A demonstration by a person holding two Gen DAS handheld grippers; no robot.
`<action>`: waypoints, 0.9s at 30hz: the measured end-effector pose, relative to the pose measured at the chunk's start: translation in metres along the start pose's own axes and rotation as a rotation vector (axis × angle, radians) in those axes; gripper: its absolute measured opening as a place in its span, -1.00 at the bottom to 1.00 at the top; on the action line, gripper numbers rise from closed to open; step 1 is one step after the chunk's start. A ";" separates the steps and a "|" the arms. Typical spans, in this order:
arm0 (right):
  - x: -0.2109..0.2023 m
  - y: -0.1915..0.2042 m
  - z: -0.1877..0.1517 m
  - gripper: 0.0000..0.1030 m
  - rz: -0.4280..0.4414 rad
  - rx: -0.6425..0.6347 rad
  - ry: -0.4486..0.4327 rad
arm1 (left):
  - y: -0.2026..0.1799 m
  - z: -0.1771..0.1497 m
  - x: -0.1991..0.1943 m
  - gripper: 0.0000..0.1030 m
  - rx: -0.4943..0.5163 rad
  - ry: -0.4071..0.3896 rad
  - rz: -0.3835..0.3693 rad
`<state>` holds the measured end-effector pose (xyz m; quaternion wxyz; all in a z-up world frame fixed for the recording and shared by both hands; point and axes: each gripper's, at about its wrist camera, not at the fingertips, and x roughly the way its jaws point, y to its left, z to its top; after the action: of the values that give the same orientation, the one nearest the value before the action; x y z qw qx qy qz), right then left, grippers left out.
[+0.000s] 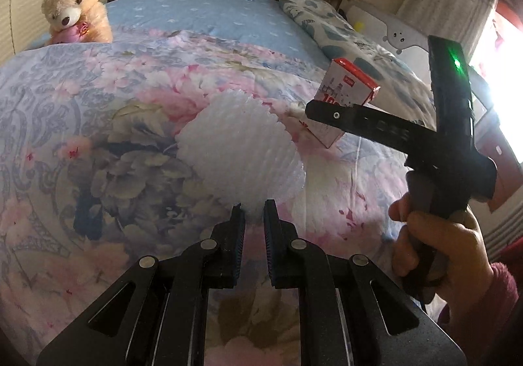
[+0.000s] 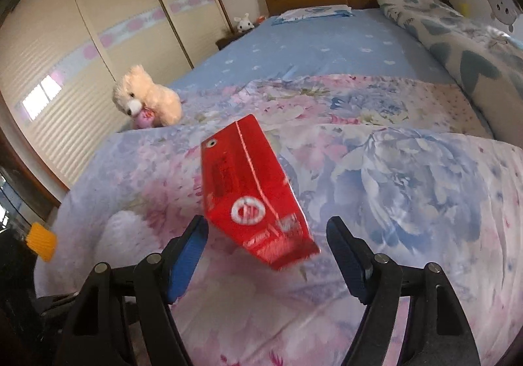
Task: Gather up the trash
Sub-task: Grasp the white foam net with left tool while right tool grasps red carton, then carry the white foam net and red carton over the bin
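Carton (image 2: 251,192) between wide-open right gripper (image 2: 267,235) fingers.

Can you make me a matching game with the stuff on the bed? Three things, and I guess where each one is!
Things:
1. white foam mesh sleeve
2. red and white drink carton
3. cream plush teddy bear

Places:
A. sitting at the far left edge of the bed
B. just ahead of the left gripper, whose jaws are nearly closed
C. between the wide-open jaws of the right gripper

Pairs: 1-B, 2-C, 3-A
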<state>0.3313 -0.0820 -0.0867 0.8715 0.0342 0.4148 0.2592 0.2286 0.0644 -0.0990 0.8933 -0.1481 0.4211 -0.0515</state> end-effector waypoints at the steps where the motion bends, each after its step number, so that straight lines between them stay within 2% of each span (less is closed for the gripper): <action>1: 0.001 0.000 0.000 -0.16 -0.015 -0.001 0.000 | 0.000 0.000 0.000 -0.79 0.001 0.001 -0.003; 2: 0.001 -0.001 0.000 -0.35 -0.027 -0.002 0.006 | -0.001 0.000 0.000 -0.79 0.002 0.002 -0.006; 6: -0.017 -0.004 -0.011 -0.36 -0.025 0.030 -0.013 | -0.002 -0.001 -0.001 -0.79 0.012 -0.001 -0.004; 11: -0.066 -0.013 -0.045 -0.36 -0.019 0.086 -0.044 | -0.020 -0.006 -0.004 -0.79 0.064 0.008 0.045; 20: -0.141 -0.036 -0.107 -0.36 -0.051 0.196 -0.087 | -0.073 -0.033 -0.030 -0.80 0.158 0.026 -0.004; 27: -0.175 -0.040 -0.133 -0.36 -0.055 0.230 -0.123 | -0.106 -0.050 -0.046 -0.80 0.230 0.021 -0.034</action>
<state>0.1585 -0.2208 -0.0609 0.8924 0.1384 0.3883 0.1835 0.1638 -0.0372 -0.0624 0.8990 -0.0512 0.4191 -0.1161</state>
